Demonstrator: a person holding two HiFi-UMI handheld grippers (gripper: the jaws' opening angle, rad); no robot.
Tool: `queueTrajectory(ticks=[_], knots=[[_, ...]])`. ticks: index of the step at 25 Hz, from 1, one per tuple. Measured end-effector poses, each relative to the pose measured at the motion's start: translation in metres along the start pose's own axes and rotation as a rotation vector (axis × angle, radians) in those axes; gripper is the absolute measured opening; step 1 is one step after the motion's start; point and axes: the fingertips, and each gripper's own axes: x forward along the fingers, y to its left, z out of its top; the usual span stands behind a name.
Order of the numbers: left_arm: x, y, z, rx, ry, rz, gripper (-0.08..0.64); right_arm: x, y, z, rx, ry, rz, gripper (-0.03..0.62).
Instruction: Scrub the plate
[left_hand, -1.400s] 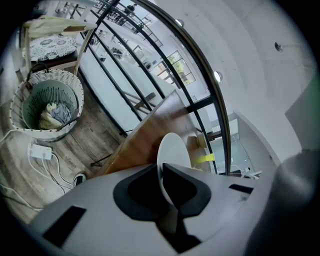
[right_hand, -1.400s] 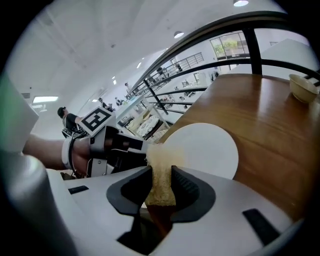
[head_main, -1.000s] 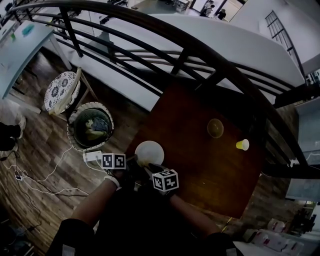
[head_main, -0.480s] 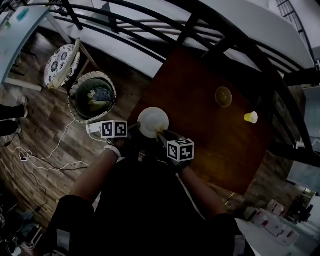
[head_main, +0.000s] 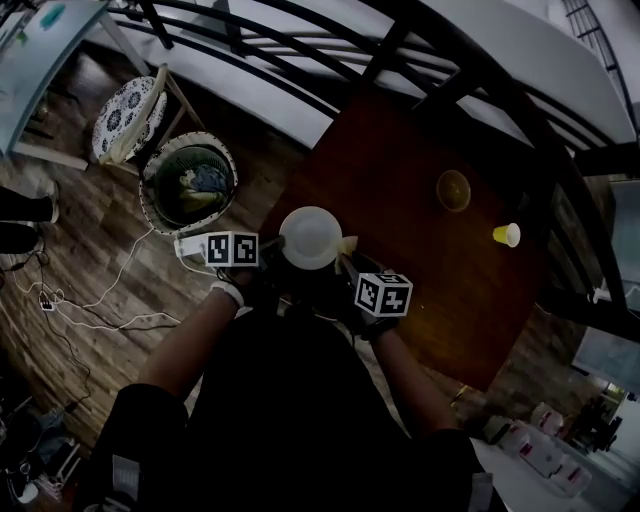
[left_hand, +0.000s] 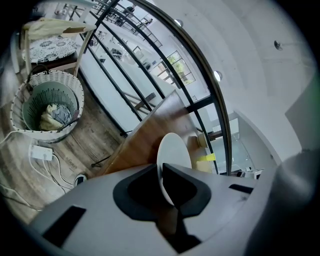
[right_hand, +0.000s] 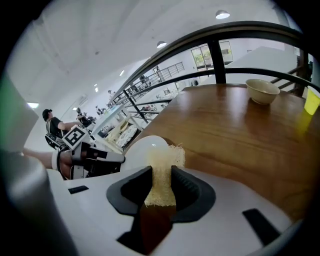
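A white plate (head_main: 310, 237) is held over the near left corner of the brown table (head_main: 440, 300). My left gripper (head_main: 268, 250) is shut on its left rim; in the left gripper view the plate (left_hand: 174, 156) stands edge-on between the jaws. My right gripper (head_main: 345, 262) is shut on a pale fibrous scrub pad (right_hand: 162, 172), whose tip (head_main: 348, 245) sits at the plate's right edge. In the right gripper view the plate (right_hand: 142, 148) lies just behind the pad, with the left gripper (right_hand: 117, 157) at its far side.
A beige bowl (head_main: 453, 189) and a yellow cup (head_main: 508, 235) stand farther out on the table. Dark railings (head_main: 420, 60) cross behind it. On the wooden floor at left are a wicker basket (head_main: 190, 185) with cloths, a patterned chair (head_main: 125, 120) and a power strip (head_main: 190, 246) with cables.
My right gripper with the pad has moved right, from the plate's near edge to its right edge. The view has shifted, and the left gripper still holds the plate.
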Motion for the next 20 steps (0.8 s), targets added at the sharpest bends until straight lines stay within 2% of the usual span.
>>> queueTrajectory(ticks=[2, 7, 11, 14, 17, 20], knots=[[-0.003, 0.001, 0.002, -0.007, -0.005, -0.003, 0.048, -0.003, 0.001, 0.006, 0.018, -0.018, -0.001, 0.129], [0.0, -0.019, 0.003, -0.003, -0.045, -0.072, 0.049, -0.021, -0.005, 0.016, 0.053, -0.057, 0.025, 0.129], [-0.017, -0.017, 0.024, 0.072, -0.062, -0.07, 0.049, -0.021, 0.013, 0.035, 0.0, -0.094, 0.02, 0.129], [-0.038, -0.011, 0.043, 0.112, -0.11, -0.055, 0.049, -0.022, 0.032, 0.046, -0.046, -0.119, 0.037, 0.129], [-0.051, -0.011, 0.052, 0.128, -0.157, -0.048, 0.049, -0.029, 0.045, 0.05, -0.066, -0.141, 0.062, 0.129], [-0.052, -0.009, 0.049, 0.126, -0.154, -0.047, 0.05, -0.033, 0.054, 0.054, -0.059, -0.155, 0.084, 0.129]])
